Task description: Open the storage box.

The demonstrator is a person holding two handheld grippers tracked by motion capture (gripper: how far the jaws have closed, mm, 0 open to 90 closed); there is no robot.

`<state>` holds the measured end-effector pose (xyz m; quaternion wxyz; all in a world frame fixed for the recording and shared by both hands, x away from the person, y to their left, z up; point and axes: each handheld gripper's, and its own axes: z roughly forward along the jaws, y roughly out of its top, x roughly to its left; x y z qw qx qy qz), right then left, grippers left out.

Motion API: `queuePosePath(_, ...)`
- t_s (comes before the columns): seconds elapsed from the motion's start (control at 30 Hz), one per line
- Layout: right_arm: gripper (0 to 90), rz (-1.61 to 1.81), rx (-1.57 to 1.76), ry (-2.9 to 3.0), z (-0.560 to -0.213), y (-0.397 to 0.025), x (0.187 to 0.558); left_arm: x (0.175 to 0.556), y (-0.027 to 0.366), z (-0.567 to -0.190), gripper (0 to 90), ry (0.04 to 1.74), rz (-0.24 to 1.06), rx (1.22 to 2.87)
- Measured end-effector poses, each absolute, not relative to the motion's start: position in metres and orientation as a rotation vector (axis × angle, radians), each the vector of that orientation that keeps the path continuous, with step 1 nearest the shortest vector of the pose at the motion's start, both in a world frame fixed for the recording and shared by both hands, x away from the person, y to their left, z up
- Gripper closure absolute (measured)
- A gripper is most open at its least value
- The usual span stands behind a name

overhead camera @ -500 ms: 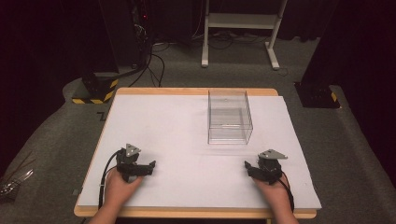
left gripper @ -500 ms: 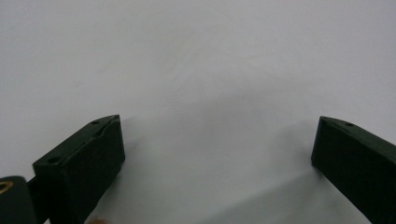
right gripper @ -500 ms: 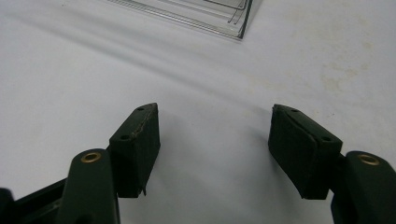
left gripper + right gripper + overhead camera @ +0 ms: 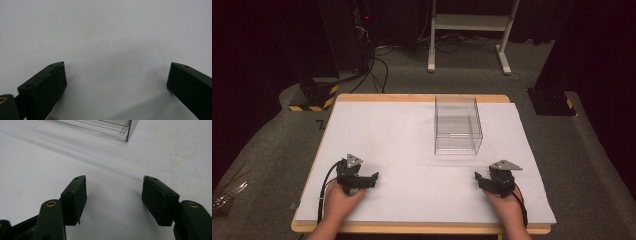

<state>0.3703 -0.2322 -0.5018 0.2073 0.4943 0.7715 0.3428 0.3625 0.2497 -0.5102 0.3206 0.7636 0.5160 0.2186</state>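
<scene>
A clear plastic box (image 4: 458,125) stands upright on the white tabletop (image 4: 407,140), right of centre toward the back. My left gripper (image 4: 368,179) rests near the front left, held by a hand, jaws wide apart over bare white surface (image 4: 115,75). My right gripper (image 4: 481,179) rests near the front right, also open and holding nothing (image 4: 115,192). In the right gripper view the lower edge of the clear box (image 4: 100,127) lies ahead of the jaws, well apart from them.
The table's wooden rim (image 4: 422,98) runs along the back. Beyond it on the dark carpet are cables (image 4: 377,65), a white stand frame (image 4: 467,30), black equipment bases (image 4: 314,95) (image 4: 552,100). Bare white surface lies between the two grippers.
</scene>
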Motion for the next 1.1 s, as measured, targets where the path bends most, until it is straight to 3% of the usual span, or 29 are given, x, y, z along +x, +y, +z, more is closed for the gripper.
queuePosePath(0.87,48.0,1.090,1.217,2.129,-0.486,-0.228,0.360,0.363,0.250,-0.510,2.8,1.356,0.574,2.007)
queuePosePath(1.1,47.3,1.131,1.204,2.126,-0.483,-0.223,0.363,0.363,0.250,-0.510,2.8,1.356,0.574,2.007)
